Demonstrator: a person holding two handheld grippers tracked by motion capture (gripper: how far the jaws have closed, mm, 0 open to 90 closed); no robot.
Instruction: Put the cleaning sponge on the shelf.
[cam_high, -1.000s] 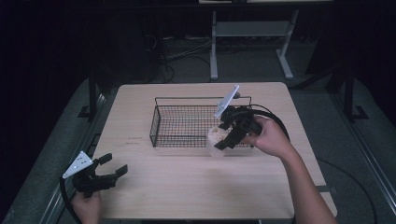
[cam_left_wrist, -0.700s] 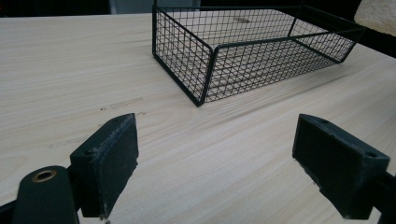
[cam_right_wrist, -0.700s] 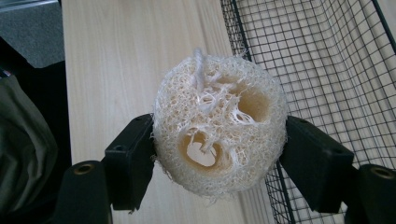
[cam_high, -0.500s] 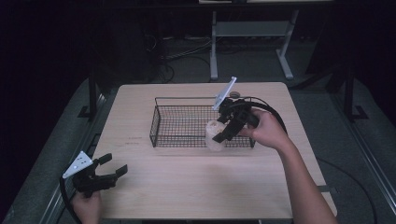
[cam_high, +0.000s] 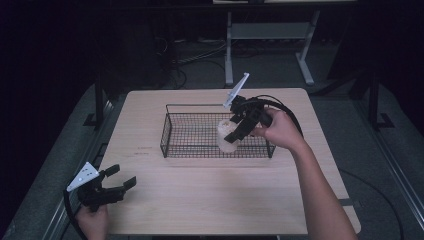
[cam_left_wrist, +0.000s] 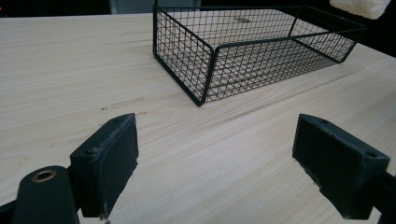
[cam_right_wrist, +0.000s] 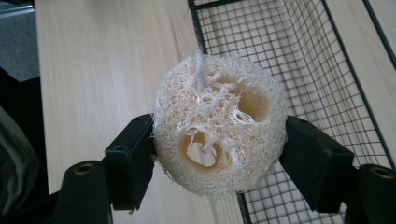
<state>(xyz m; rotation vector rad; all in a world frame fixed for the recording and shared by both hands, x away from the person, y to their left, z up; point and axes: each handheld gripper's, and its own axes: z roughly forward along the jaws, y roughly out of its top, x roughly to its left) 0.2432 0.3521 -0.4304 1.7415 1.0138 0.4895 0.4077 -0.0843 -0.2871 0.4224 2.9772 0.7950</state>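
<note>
Loofah (cam_right_wrist: 219, 125) between right tool (cam_right_wrist: 217, 158) jaws (over basket (cam_high: 175, 129))

No text, label, brand, number or sign can be read on anything here.

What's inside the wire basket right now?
The wire basket looks empty: bare table shows through its mesh floor. The loofah is held above its right part by the right gripper, hiding a patch beneath from the high view.
</note>
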